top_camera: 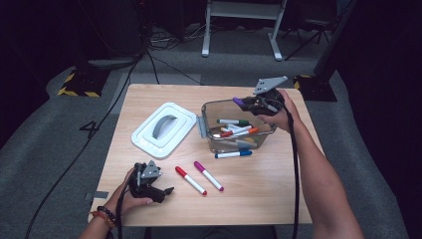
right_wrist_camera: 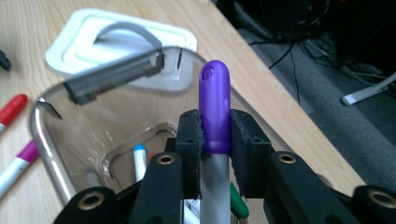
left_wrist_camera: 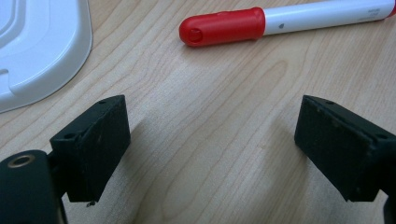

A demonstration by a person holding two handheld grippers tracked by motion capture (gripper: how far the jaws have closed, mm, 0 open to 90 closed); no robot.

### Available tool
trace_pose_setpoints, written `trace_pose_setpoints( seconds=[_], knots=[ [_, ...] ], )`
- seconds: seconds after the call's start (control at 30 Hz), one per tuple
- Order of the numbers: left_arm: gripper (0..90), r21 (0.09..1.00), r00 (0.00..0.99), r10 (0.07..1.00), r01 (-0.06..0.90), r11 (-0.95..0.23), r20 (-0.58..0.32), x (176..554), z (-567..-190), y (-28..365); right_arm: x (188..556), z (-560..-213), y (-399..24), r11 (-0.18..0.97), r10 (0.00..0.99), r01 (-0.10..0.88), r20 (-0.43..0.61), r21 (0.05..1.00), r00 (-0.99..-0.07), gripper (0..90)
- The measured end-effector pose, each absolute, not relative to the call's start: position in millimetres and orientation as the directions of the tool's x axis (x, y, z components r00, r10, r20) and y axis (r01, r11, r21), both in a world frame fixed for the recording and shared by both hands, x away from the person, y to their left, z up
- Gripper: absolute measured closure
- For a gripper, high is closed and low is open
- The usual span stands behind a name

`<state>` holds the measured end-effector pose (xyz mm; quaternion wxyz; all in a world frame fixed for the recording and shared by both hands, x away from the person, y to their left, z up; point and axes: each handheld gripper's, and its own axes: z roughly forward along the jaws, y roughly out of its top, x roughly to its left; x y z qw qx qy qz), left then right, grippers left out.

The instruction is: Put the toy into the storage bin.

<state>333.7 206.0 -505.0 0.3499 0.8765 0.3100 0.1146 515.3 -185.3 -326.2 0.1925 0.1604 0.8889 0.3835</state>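
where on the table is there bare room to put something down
Bare wood along the near edge right of the magenta marker, and in the strip beyond the white lid. It's crowded around the clear bin and between the red marker and the blue marker.

High view overlooks table (top_camera: 259, 199), claw views close, sharing red marker (left_wrist_camera: 280, 23)

- 2 hand-held grippers: left hand-held gripper (top_camera: 168, 190), right hand-held gripper (top_camera: 239, 101)
- 1 clear plastic bin (top_camera: 211, 142)
- 1 white lid with grey handle (top_camera: 144, 137)
- 1 purple-capped marker (top_camera: 238, 101) in the jaws
- 2 loose markers on the surface: red-capped marker (top_camera: 190, 180), magenta-capped marker (top_camera: 208, 176)
- several markers in bin, count unclear
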Motion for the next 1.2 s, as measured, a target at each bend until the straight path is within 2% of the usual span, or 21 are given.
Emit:
trace_pose_setpoints(
  seconds=[0.53, 0.63, 0.67, 0.7, 0.8, 0.93, 1.1, 1.2],
  knots=[
    [10.9, 0.684, 0.782, 0.624, 0.463, -0.563, -0.016, 334, -505, 206, 526, -373, -179, 0.835, 0.275, 0.158, -0.15, 0.528, -0.95, 74.0],
    [11.0, 0.684, 0.782, 0.624, 0.463, -0.563, -0.016, 334, -505, 206, 526, -378, -176, 0.841, 0.272, 0.168, -0.133, 0.514, -0.953, 67.5],
    [10.9, 0.684, 0.782, 0.624, 0.463, -0.563, -0.016, 334, -505, 206, 526, -379, -176, 0.837, 0.283, 0.175, -0.137, 0.519, -0.949, 62.9],
    [10.9, 0.684, 0.782, 0.623, 0.463, -0.563, -0.016, 334, -505, 206, 526, -379, -177, 0.828, 0.299, 0.187, -0.133, 0.529, -0.945, 62.4],
    [11.0, 0.684, 0.782, 0.624, 0.463, -0.563, -0.016, 334, -505, 206, 522, -375, -185, 0.76, 0.351, 0.2, -0.132, 0.618, -0.927, 56.8],
    [10.9, 0.684, 0.782, 0.624, 0.463, -0.563, -0.016, 334, -505, 206, 509, -364, -198, 0.637, 0.432, 0.226, -0.098, 0.737, -0.897, 56.0],
    [10.9, 0.685, 0.781, 0.624, 0.463, -0.563, -0.016, 334, -505, 206, 484, -356, -211, 0.567, 0.462, 0.221, -0.084, 0.793, -0.883, 53.3],
    [11.0, 0.684, 0.781, 0.624, 0.463, -0.563, -0.016, 334, -505, 206, 465, -351, -218, 0.538, 0.487, 0.216, -0.091, 0.815, -0.869, 47.2]
  ],
)
